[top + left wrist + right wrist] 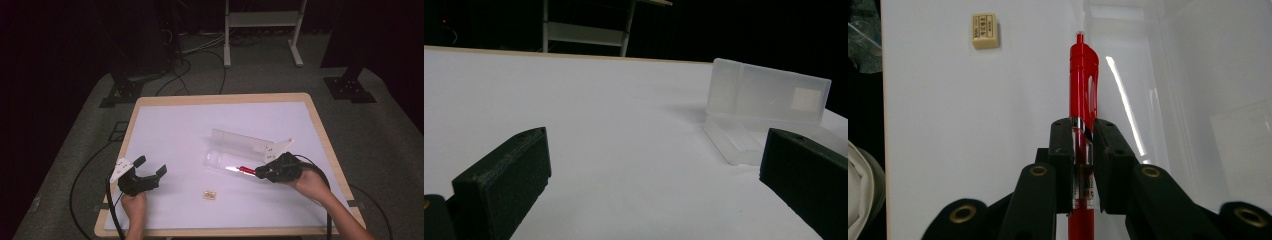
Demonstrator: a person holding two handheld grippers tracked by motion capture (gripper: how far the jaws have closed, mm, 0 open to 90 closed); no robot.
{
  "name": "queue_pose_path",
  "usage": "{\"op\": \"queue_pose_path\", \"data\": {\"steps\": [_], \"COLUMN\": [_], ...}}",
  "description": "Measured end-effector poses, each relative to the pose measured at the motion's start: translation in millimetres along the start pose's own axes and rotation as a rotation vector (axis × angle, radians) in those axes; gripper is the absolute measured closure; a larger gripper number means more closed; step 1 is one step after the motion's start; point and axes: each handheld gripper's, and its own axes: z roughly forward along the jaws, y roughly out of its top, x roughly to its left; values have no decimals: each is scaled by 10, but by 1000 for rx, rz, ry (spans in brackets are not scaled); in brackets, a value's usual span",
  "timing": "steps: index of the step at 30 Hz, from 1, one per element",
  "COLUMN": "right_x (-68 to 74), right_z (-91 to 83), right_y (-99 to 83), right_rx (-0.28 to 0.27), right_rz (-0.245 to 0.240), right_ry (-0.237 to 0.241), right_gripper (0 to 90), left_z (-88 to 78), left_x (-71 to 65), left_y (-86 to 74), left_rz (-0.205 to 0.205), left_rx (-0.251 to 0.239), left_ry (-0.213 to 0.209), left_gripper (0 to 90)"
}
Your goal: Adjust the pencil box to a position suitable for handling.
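A: Right gripper view: the right gripper is clamped on a slim red plastic click pen, jaws narrow and pressed against the barrel on both sides. The pen points away from the camera, clip end far, at the open translucent plastic pencil case.

B: And from the high view?

A: The pen hangs just over the near right part of the white table, its free end at the tray of the case, with the lid standing up behind it.

B: What could go wrong?

A: My guess is that the pen may catch the tray's edge and push the light case along, since nothing holds it. The left gripper rests with jaws wide and nothing between them, well apart at the near left. The grip also sits near one end of the pen, so it could pivot.

B: Anything else nearby?

A: A small cream rectangular eraser lies near the table's front edge, between the two hands.
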Motion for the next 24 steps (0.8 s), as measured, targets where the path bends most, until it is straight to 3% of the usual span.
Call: {"op": "queue_pose_path", "data": {"steps": [24], "right_x": [-186], "right_z": [83], "right_y": [286], "right_rx": [8], "right_rz": [-9], "right_ry": [-25], "right_gripper": [788], "left_z": [-4], "left_x": [6], "left_y": [-1], "left_rz": [4], "left_rx": [2], "left_ry": [-1], "left_gripper": [0]}}
